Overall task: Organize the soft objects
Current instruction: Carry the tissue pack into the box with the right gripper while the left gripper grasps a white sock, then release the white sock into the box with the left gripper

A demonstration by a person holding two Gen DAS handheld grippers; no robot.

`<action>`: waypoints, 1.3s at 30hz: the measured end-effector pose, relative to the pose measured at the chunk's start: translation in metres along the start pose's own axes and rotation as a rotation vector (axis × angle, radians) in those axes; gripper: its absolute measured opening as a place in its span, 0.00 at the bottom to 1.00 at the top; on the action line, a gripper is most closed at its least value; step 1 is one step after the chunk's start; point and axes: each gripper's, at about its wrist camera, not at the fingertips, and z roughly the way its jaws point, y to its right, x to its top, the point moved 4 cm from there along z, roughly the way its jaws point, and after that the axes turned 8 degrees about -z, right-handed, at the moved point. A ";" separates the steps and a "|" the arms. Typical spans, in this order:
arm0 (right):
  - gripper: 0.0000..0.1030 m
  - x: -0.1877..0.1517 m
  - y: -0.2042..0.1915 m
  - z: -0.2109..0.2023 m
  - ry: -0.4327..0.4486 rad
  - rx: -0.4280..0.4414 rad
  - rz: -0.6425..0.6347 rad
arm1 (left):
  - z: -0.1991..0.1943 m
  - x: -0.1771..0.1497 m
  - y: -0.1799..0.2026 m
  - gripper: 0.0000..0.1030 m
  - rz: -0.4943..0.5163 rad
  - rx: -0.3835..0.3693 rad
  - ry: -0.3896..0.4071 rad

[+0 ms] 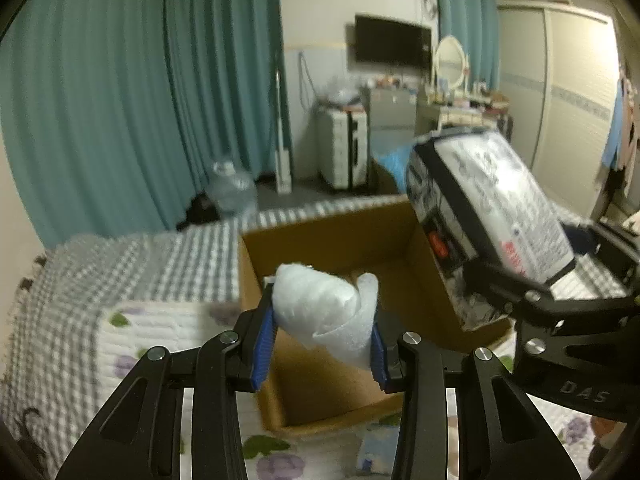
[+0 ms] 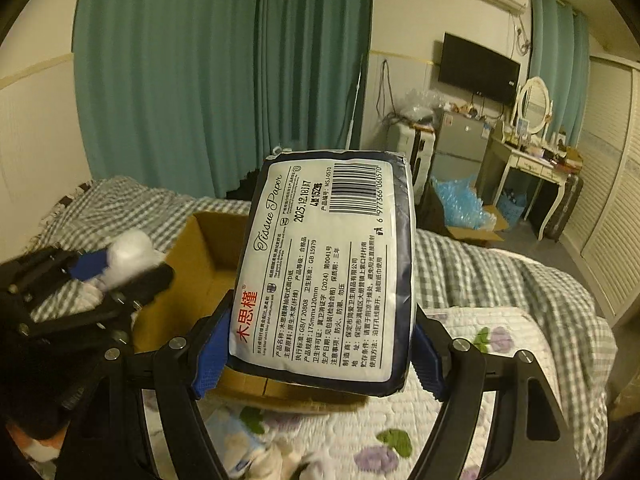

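An open cardboard box [image 1: 332,236] stands on the bed. My left gripper [image 1: 320,336] is shut on a rolled white foam sheet [image 1: 328,308] and holds it above the box's near side. It also shows at the left of the right wrist view [image 2: 116,276] with the foam roll [image 2: 132,256]. My right gripper [image 2: 320,348] is shut on a pack of tissue paper [image 2: 324,272], held upright above the box [image 2: 200,268]. In the left wrist view the pack [image 1: 484,200] hangs over the box's right wall, gripped by the right gripper [image 1: 532,280].
The bed has a grey checked blanket [image 1: 120,272] and a white floral quilt [image 2: 480,360]. Beyond the bed are teal curtains [image 1: 120,100], a water jug [image 1: 232,188], a suitcase [image 1: 344,148], a dressing table [image 2: 532,160] and a box of blue wrap [image 2: 460,204].
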 end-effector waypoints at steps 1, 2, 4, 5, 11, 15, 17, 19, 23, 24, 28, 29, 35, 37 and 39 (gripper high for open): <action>0.74 -0.003 0.001 0.009 -0.012 0.001 -0.007 | 0.007 -0.001 -0.003 0.37 0.005 0.004 -0.008; 0.74 -0.004 0.000 0.017 -0.021 0.002 -0.009 | 0.017 -0.006 -0.004 0.38 0.011 0.014 -0.015; 0.74 -0.007 0.001 0.031 -0.036 0.015 -0.007 | 0.027 -0.013 -0.004 0.41 0.026 0.027 -0.023; 0.75 -0.010 0.001 0.037 -0.044 0.022 -0.004 | 0.028 -0.014 -0.002 0.42 0.034 0.031 -0.020; 0.85 -0.017 0.004 0.051 -0.017 0.042 0.030 | 0.028 -0.011 -0.009 0.72 0.012 0.063 0.021; 0.89 -0.012 0.013 0.032 0.024 0.021 0.053 | 0.011 -0.003 -0.007 0.72 0.012 0.073 0.043; 0.89 -0.004 0.019 0.015 0.040 0.007 0.059 | -0.010 0.005 -0.005 0.72 0.024 0.080 0.074; 0.90 0.003 0.024 -0.010 0.069 -0.009 0.063 | -0.034 0.014 -0.003 0.72 0.033 0.080 0.111; 0.95 0.015 0.029 -0.075 0.130 -0.057 0.049 | -0.108 0.027 -0.001 0.75 0.032 0.081 0.217; 0.98 0.018 0.029 -0.096 0.153 -0.067 0.048 | -0.128 0.029 -0.002 0.79 0.030 0.078 0.241; 0.99 0.019 0.024 -0.172 0.229 -0.084 0.044 | -0.198 0.026 -0.007 0.84 0.038 0.094 0.334; 0.99 0.018 0.021 -0.189 0.244 -0.088 0.039 | -0.215 0.022 -0.008 0.84 0.040 0.092 0.353; 0.99 -0.007 -0.006 -0.265 0.283 -0.079 0.026 | -0.277 -0.011 -0.021 0.84 0.018 0.046 0.368; 0.99 -0.020 -0.014 -0.276 0.271 -0.070 0.028 | -0.284 -0.025 -0.025 0.84 0.002 0.019 0.345; 0.99 -0.036 -0.024 -0.281 0.255 -0.067 0.027 | -0.283 -0.038 -0.030 0.84 -0.003 0.017 0.303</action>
